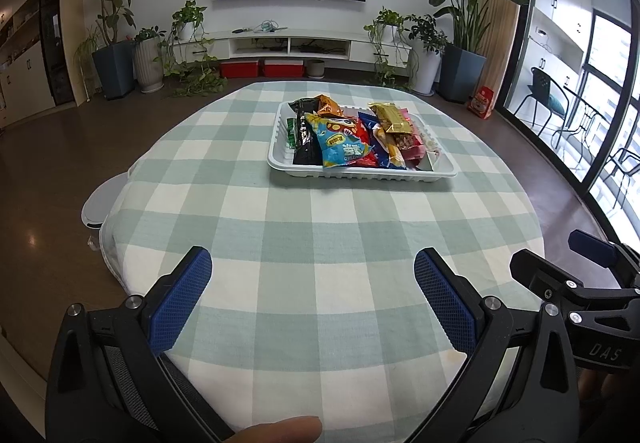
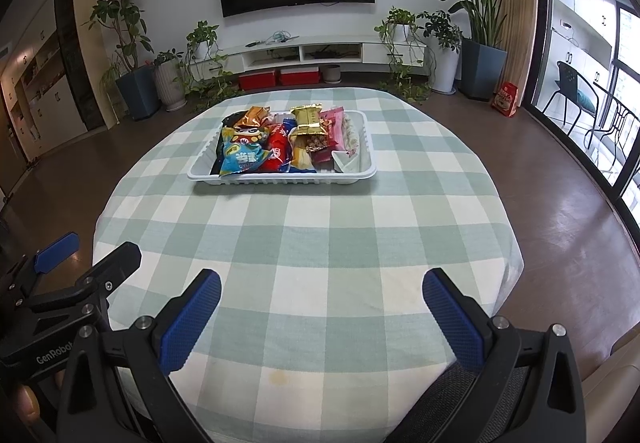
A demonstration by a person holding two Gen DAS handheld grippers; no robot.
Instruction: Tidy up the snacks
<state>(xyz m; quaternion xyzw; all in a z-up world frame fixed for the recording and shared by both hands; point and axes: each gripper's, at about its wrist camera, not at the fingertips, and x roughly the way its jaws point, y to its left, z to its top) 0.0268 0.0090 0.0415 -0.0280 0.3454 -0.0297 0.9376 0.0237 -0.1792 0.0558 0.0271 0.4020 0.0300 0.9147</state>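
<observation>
A white plastic tray (image 1: 360,171) (image 2: 280,179) sits at the far middle of the round table. It is heaped with several snack packets: a light blue bag (image 1: 340,145) (image 2: 242,159), a gold packet (image 1: 390,117) (image 2: 308,119), a black pack (image 1: 306,141), red and pink ones. My left gripper (image 1: 312,267) is open over the near tablecloth, nothing between its blue pads. My right gripper (image 2: 322,289) is open too, also empty and well short of the tray. Each gripper shows at the edge of the other's view: the right gripper (image 1: 560,263), the left gripper (image 2: 88,249).
The table wears a green and white checked cloth (image 1: 280,227) (image 2: 320,227). A white stool or bin (image 1: 100,203) stands by its left edge. A fingertip (image 1: 280,431) shows at the bottom. Beyond are potted plants, a TV stand with red boxes (image 1: 260,67), and a glass door on the right.
</observation>
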